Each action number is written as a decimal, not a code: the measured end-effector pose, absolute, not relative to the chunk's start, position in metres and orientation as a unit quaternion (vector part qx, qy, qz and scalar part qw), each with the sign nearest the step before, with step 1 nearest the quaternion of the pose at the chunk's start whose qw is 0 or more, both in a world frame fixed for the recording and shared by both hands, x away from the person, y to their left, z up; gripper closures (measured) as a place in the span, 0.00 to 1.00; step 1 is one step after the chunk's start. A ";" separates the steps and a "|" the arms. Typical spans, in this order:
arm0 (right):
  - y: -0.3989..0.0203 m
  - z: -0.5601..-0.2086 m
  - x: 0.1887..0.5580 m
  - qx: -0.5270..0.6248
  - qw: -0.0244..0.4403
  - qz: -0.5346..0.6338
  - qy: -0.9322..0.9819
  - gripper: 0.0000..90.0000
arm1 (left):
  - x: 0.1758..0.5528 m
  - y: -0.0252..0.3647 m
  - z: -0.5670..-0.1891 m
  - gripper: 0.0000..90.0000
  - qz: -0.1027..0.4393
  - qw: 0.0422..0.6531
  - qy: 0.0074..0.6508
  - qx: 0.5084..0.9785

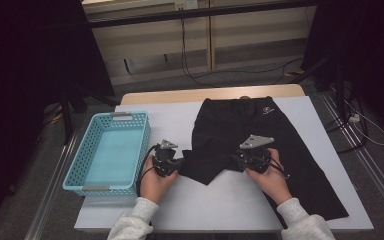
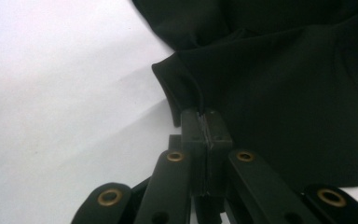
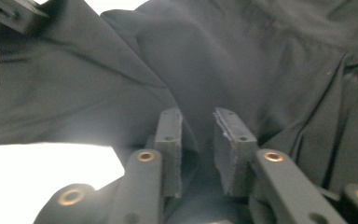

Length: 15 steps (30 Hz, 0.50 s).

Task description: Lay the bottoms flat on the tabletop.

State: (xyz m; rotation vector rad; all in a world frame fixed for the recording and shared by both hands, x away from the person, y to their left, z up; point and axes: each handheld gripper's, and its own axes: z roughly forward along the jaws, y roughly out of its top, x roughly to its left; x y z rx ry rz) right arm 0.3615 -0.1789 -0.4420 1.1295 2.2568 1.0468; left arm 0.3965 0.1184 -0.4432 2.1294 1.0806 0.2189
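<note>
Left of the black shorts (image 1: 260, 145) we see a light blue basket (image 1: 80, 170) with nothing in it; our left gripper (image 1: 176, 165), jaws clamped, pinches their hem at the near left edge; our right gripper (image 1: 239, 159) rests on them, jaws slightly parted, pads off the cloth.

High view: fixed above the near edge of the surface (image 1: 240, 200), facing forward and down; takes in the whole top, the black shorts (image 1: 260, 130), the blue basket (image 1: 111, 152) left of them, floor beyond.

Left claw view: rides the left claw (image 2: 207, 123), very close, looking along it at the shorts' (image 2: 289, 93) hem.

Right claw view: rides the right claw (image 3: 198, 123), equally close, aimed into the shorts' (image 3: 242, 56) folds.

All three share the shorts' near edge.
</note>
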 end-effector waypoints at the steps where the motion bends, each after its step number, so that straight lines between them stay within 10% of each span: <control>1: -0.179 -0.441 0.360 0.405 0.201 0.378 0.808 0.76 | 0.397 0.119 -0.442 0.99 0.080 0.363 0.418 0.829; 15: -0.191 -0.433 0.339 0.383 0.180 0.383 0.822 0.84 | 0.398 0.115 -0.439 0.99 0.082 0.365 0.419 0.827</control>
